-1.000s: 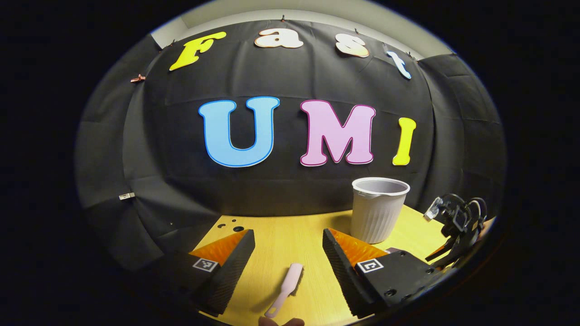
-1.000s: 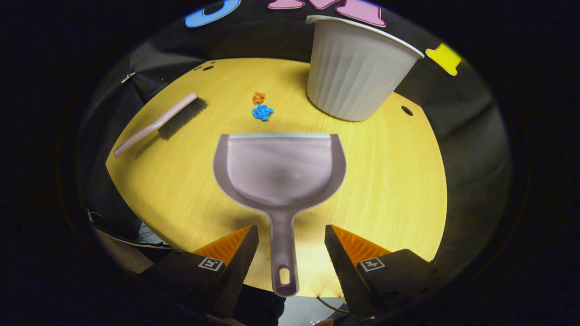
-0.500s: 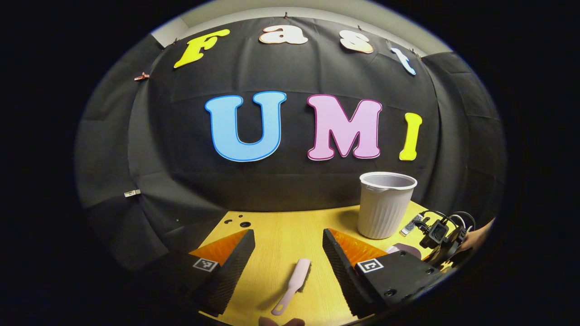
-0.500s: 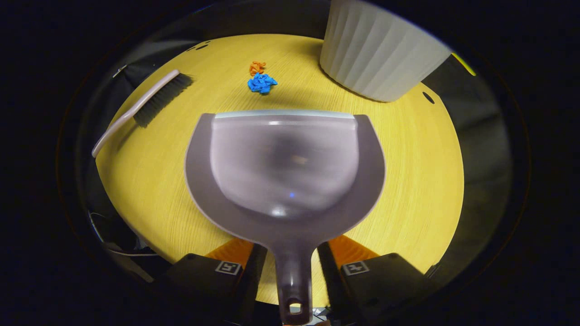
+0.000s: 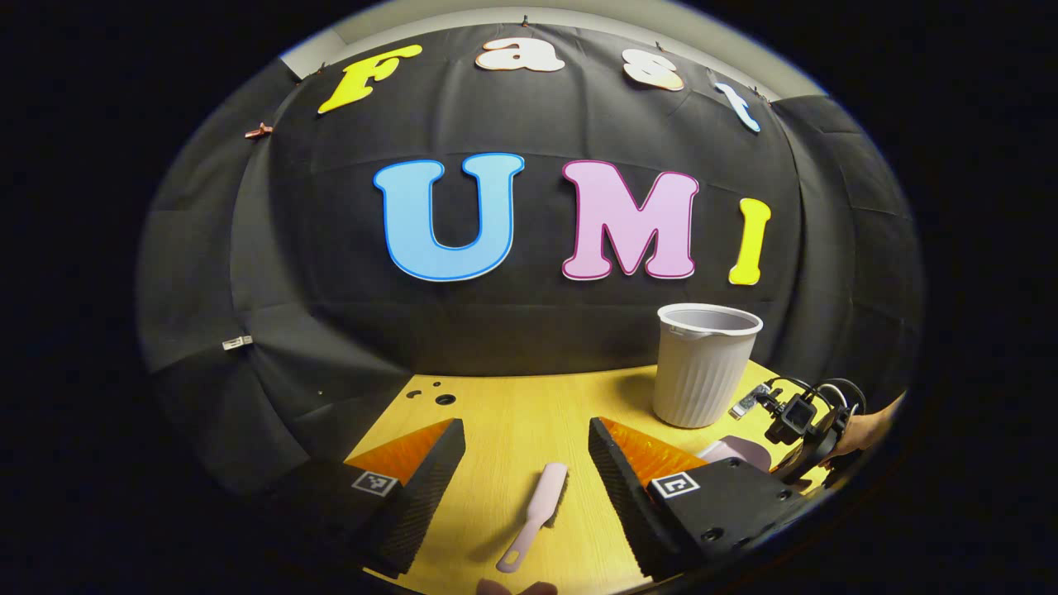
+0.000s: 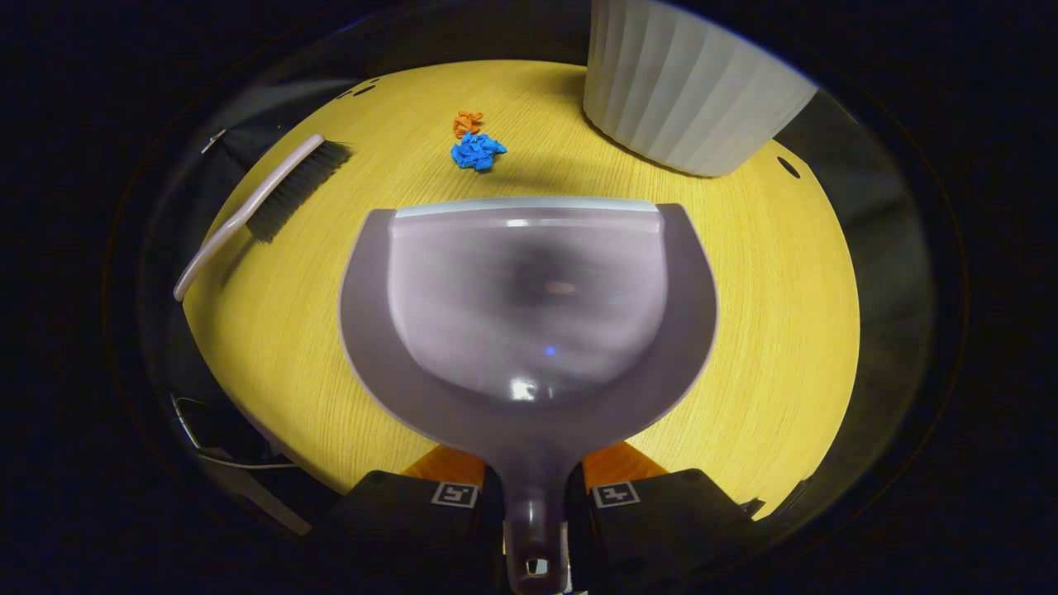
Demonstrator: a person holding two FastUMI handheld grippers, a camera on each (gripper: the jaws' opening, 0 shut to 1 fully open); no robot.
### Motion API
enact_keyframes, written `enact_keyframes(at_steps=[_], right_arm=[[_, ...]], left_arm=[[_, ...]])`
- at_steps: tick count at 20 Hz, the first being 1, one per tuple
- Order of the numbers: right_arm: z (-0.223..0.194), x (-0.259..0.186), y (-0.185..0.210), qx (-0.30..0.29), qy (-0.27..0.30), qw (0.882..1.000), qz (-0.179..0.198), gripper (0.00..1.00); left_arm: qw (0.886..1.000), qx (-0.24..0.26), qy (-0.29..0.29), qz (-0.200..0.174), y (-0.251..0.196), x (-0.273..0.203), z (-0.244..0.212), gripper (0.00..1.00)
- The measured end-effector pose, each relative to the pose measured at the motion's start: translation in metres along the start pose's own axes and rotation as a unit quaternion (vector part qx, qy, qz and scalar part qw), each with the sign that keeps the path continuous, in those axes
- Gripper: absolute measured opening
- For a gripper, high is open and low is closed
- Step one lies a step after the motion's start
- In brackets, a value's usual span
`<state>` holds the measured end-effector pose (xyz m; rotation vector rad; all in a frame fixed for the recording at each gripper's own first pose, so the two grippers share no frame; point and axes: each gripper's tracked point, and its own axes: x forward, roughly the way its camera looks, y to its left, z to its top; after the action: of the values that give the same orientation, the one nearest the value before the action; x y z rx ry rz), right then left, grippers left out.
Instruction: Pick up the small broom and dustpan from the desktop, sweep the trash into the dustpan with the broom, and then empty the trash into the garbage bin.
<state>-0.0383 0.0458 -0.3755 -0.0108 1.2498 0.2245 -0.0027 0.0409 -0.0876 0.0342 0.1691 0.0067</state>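
Jaws of the left gripper (image 5: 526, 463) stand wide apart with nothing between the pads, while the jaws of the right gripper (image 6: 534, 496) have closed from both sides on the handle of the dustpan (image 6: 529, 306), whose pan spreads ahead toward 12 o'clock on the counter (image 6: 760, 330).

Next, as I judge it, comes the broom (image 5: 536, 514). In the left gripper view it lies flat on the counter, below and between the open jaws, a little toward 5 o'clock of their midpoint. Its long axis runs from the handle end at 7 o'clock to the bristle head at 1 o'clock, so it is slightly skewed from the jaws' forward line. The left gripper is plainly the nearer one and needs to descend and turn slightly.

In the right gripper view the trash (image 6: 477, 151) sits just beyond the dustpan's lip at 11 o'clock, and the garbage bin (image 6: 694, 91) stands at 1 o'clock.
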Motion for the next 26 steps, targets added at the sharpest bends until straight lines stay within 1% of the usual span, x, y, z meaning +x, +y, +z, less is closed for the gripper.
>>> enact_keyframes(at_steps=[3, 5, 6, 7, 8, 9, 10, 11, 13, 14, 15, 16, 19, 22, 24, 25, 26], right_arm=[[0.006, -0.020, -0.003, -0.007, -0.033, 0.999, -0.001, 0.35], [0.004, -0.034, -0.004, -0.005, -0.044, 0.999, -0.001, 0.35], [0.003, -0.038, -0.005, -0.005, -0.048, 0.999, -0.002, 0.35], [0.000, -0.043, -0.006, -0.008, -0.049, 0.999, -0.004, 0.35], [-0.004, -0.048, -0.008, -0.011, -0.049, 0.999, -0.006, 0.35], [-0.008, -0.052, -0.009, -0.013, -0.049, 0.999, -0.008, 0.35], [-0.011, -0.055, -0.010, -0.014, -0.048, 0.999, -0.009, 0.35], [-0.014, -0.059, -0.010, -0.011, -0.049, 0.999, -0.009, 0.35], [-0.019, -0.068, -0.008, -0.003, -0.053, 0.999, -0.005, 0.35], [-0.021, -0.070, -0.009, -0.001, -0.055, 0.998, -0.005, 0.35], [-0.023, -0.073, -0.012, 0.001, -0.056, 0.998, -0.008, 0.40], [-0.026, -0.072, -0.012, 0.004, -0.055, 0.998, -0.011, 0.35], [-0.033, -0.072, -0.017, 0.017, -0.051, 0.998, -0.016, 0.35], [-0.039, -0.073, -0.020, 0.023, -0.047, 0.998, -0.019, 0.35], [-0.042, -0.074, -0.020, 0.025, -0.045, 0.999, -0.019, 0.35], [-0.041, -0.074, -0.021, 0.026, -0.045, 0.998, -0.019, 0.35], [-0.041, -0.074, -0.021, 0.026, -0.044, 0.998, -0.019, 0.35]], left_arm=[[0.998, 0.013, 0.057, -0.006, 0.004, 0.013, -0.034, 0.96], [0.993, 0.006, 0.116, -0.011, 0.006, 0.023, -0.066, 0.95], [0.988, 0.000, 0.152, -0.022, 0.004, 0.023, -0.089, 0.92], [0.981, -0.004, 0.192, -0.029, 0.004, 0.025, -0.110, 0.96], [0.973, -0.008, 0.227, -0.036, 0.003, 0.030, -0.133, 0.96], [0.967, -0.015, 0.251, -0.041, 0.003, 0.035, -0.149, 0.95], [0.960, -0.023, 0.275, -0.047, 0.002, 0.040, -0.164, 0.92], [0.953, -0.028, 0.298, -0.052, 0.001, 0.042, -0.176, 0.92], [0.939, -0.024, 0.338, -0.060, 0.002, 0.049, -0.205, 0.90], [0.933, -0.019, 0.353, -0.063, 0.002, 0.053, -0.216, 0.90], [0.929, -0.011, 0.364, -0.065, 0.003, 0.057, -0.225, 0.89], [0.927, -0.003, 0.370, -0.067, 0.003, 0.062, -0.233, 0.89], [0.917, 0.009, 0.392, -0.077, -0.001, 0.076, -0.246, 0.87], [0.908, 0.011, 0.412, -0.079, -0.003, 0.084, -0.256, 0.83], [0.903, 0.014, 0.422, -0.075, -0.001, 0.088, -0.261, 0.76], [0.902, 0.016, 0.425, -0.072, -0.001, 0.090, -0.262, 0.67], [0.901, 0.017, 0.428, -0.072, -0.002, 0.090, -0.265, 0.61]])
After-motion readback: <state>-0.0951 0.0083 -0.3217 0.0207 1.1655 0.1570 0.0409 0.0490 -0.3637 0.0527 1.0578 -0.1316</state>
